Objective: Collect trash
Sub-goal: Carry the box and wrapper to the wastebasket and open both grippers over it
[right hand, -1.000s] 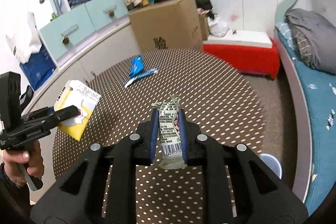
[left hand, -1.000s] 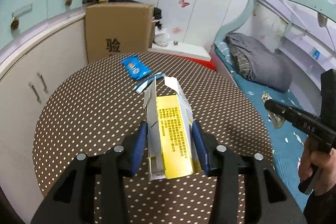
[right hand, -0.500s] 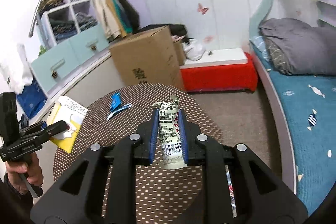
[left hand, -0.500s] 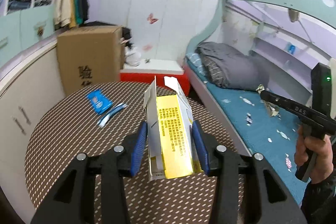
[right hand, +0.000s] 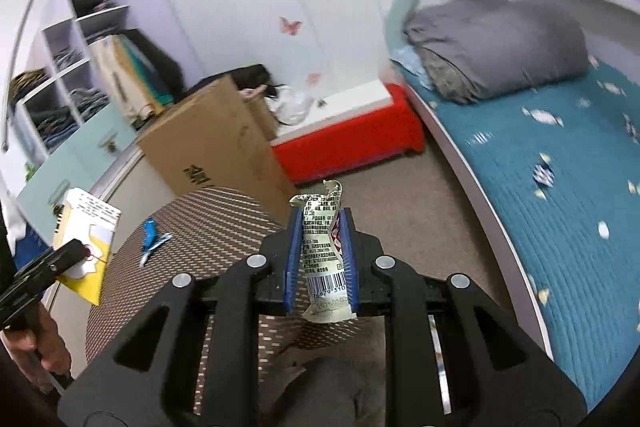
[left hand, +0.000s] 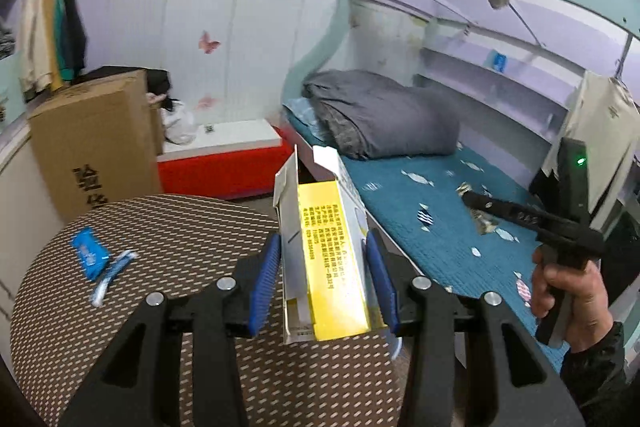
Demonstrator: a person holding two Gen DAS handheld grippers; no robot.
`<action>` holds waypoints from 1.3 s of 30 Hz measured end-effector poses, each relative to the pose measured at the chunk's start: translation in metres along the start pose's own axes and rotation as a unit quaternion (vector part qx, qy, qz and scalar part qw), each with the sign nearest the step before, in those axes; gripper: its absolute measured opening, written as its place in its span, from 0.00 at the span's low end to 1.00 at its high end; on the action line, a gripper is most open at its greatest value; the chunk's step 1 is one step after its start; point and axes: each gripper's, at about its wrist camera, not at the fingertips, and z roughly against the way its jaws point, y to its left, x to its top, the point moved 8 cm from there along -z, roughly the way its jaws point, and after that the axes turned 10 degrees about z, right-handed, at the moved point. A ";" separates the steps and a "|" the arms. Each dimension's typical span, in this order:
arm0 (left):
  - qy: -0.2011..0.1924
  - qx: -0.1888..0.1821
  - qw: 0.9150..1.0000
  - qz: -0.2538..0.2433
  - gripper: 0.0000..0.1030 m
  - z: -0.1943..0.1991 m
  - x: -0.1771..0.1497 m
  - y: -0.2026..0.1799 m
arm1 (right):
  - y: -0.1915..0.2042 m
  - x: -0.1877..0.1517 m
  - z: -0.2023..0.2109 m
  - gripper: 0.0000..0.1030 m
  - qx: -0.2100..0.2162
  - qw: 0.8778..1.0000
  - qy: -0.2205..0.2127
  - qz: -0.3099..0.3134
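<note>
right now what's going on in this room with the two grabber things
A person is collecting trash with a hand-held gripper in each hand. The left hand-held gripper is shut on a yellow and white carton, and the right hand-held gripper is shut on a crumpled wrapper. Both are held up in the air. A blue packet and a blue and white wrapper lie on the round dotted table.
</note>
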 end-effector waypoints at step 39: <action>0.261 0.035 0.958 -0.113 0.89 -0.283 -0.100 -0.105 | -0.172 -0.148 -0.116 0.90 -0.033 0.960 0.148 -0.236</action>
